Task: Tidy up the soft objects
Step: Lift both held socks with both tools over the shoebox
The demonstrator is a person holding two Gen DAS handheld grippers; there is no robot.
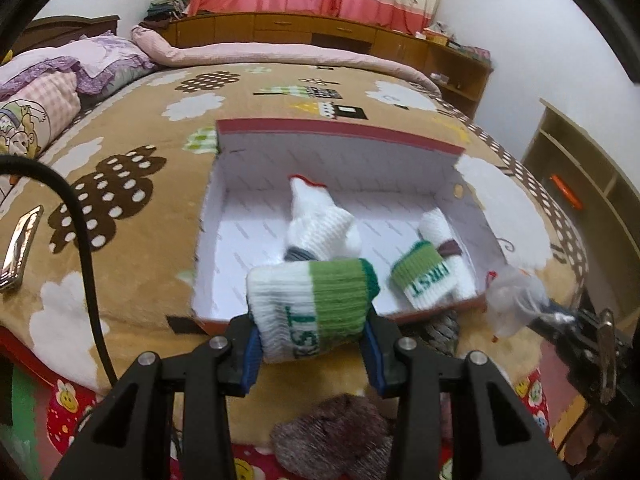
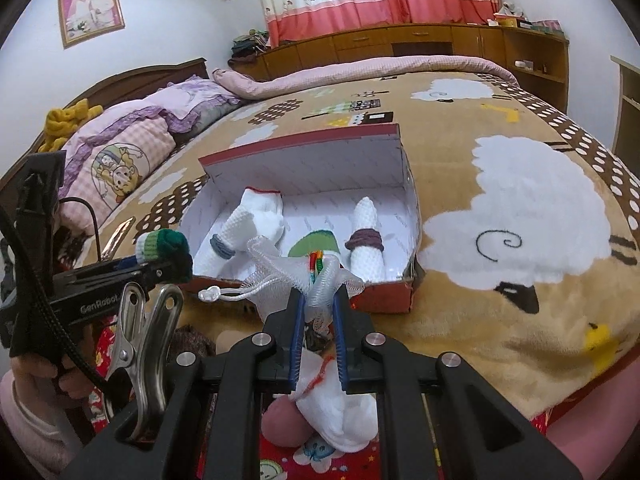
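An open red box with a white inside [image 1: 240,208] [image 2: 304,168] lies on the bed. In it are a white sock roll with a red cuff [image 1: 316,216] [image 2: 256,220], a green-banded roll [image 1: 424,280] [image 2: 316,242] and a white roll with a brown band [image 2: 366,236]. My left gripper [image 1: 312,344] is shut on a white and green rolled sock [image 1: 316,300] just before the box's near edge; it also shows in the right wrist view [image 2: 164,248]. My right gripper [image 2: 318,300] is shut on a white mesh pouch [image 2: 296,276] [image 1: 512,300] at the box's near wall.
The bed has a tan cartoon blanket [image 2: 520,208] and pillows [image 1: 60,76] at the left. A phone [image 1: 20,244] lies left of the box. Brown and white soft items [image 1: 336,436] [image 2: 336,412] lie below the grippers. Wooden cabinets [image 1: 320,32] stand behind.
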